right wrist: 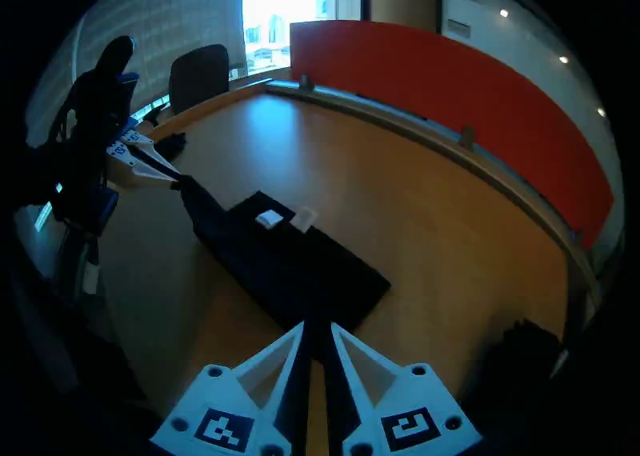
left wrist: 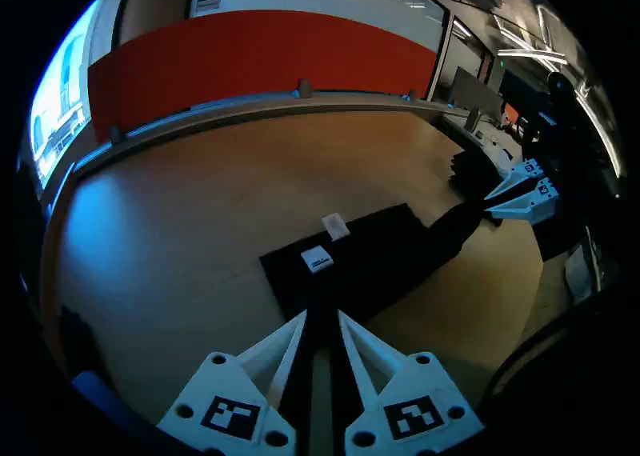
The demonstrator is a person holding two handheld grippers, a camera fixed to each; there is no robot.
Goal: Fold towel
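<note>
A dark towel (left wrist: 376, 256) lies stretched in a long strip across the wooden table (left wrist: 240, 184), with two white tags (left wrist: 318, 258) on top near its middle. My left gripper (left wrist: 320, 318) is shut on the near end of it, the cloth running out between the white fingers. At the far right my right gripper (left wrist: 490, 206) pinches the other end, which is lifted off the table. In the right gripper view the towel (right wrist: 280, 264) runs from my right gripper (right wrist: 318, 328), shut on it, to the left gripper (right wrist: 174, 177) at the far left.
A red partition (left wrist: 264, 56) stands behind the table's raised back rail (left wrist: 304, 96). A dark bundle (left wrist: 472, 168) lies on the table beyond the right gripper. A person in dark clothes (right wrist: 96, 96) and an office chair (right wrist: 200, 76) are by the window side.
</note>
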